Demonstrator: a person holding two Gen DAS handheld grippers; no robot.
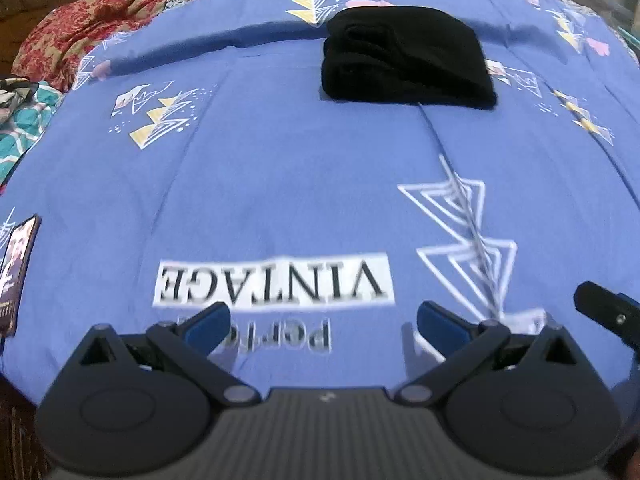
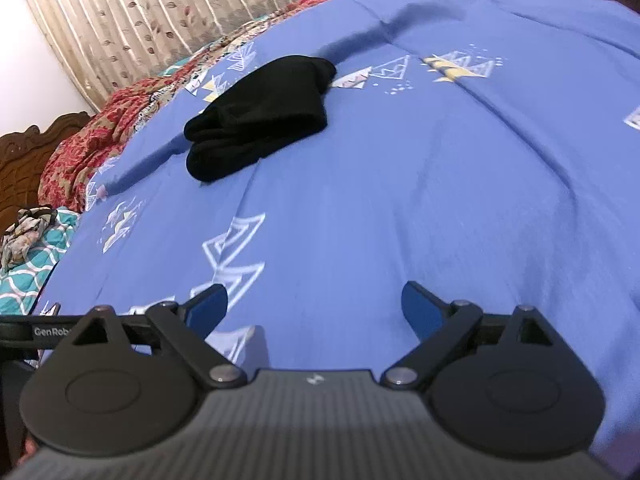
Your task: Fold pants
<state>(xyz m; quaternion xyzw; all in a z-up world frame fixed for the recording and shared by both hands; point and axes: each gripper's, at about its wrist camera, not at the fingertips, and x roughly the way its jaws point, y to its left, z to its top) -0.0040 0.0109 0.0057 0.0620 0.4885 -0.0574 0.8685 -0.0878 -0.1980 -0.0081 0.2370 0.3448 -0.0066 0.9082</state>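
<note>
Black pants point(image 1: 406, 60) lie folded into a compact stack on the blue printed bedsheet point(image 1: 304, 184). They sit far ahead of my left gripper point(image 1: 324, 324), whose blue-padded fingers stand wide open over the sheet near the "VINTAGE" print, holding nothing. In the right wrist view the same folded pants point(image 2: 260, 116) rest up and to the left. My right gripper point(image 2: 314, 306) is open wide above bare sheet point(image 2: 440, 200), nothing between its fingers. Part of the right gripper point(image 1: 608, 312) shows at the left wrist view's right edge.
A red patterned quilt point(image 1: 88, 20) and a teal patterned cloth point(image 1: 24, 128) lie along the bed's far and left sides. A dark phone-like slab point(image 1: 18, 272) lies at the sheet's left edge. Curtains point(image 2: 160, 12) and a wooden headboard point(image 2: 28, 152) stand behind.
</note>
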